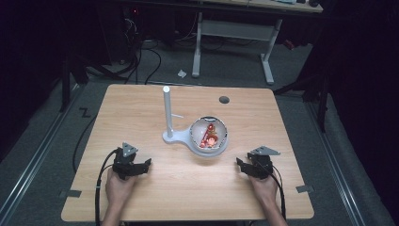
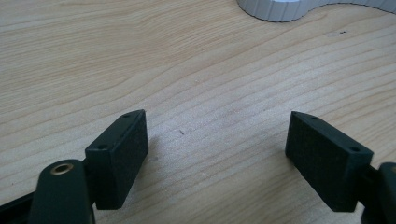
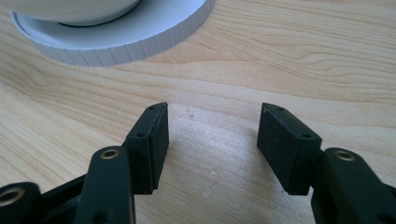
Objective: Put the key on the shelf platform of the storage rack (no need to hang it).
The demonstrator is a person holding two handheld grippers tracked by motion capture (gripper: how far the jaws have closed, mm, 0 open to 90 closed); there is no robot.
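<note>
Grippers parted and empty on a pale wooden table (image 1: 141, 197) in a dark room.

Nearest the person, the left gripper (image 1: 136, 167) rests at about 7 o'clock and the right gripper (image 1: 247, 168) at about 5 o'clock, each held by a hand, jaws apart with bare wood between them. At the table's centre, between and beyond them, stands a white stand (image 1: 174, 137) with an upright post (image 1: 167, 110) and a bowl (image 1: 209, 134) holding something red. The gripper views bring out the stand's ribbed edge, unreadable from above. A dark round hole (image 1: 224, 100) sits toward 1 o'clock. Beyond the far edge lie grey floor, loose cables (image 1: 141, 56) and a white desk frame (image 1: 233, 35).
</note>
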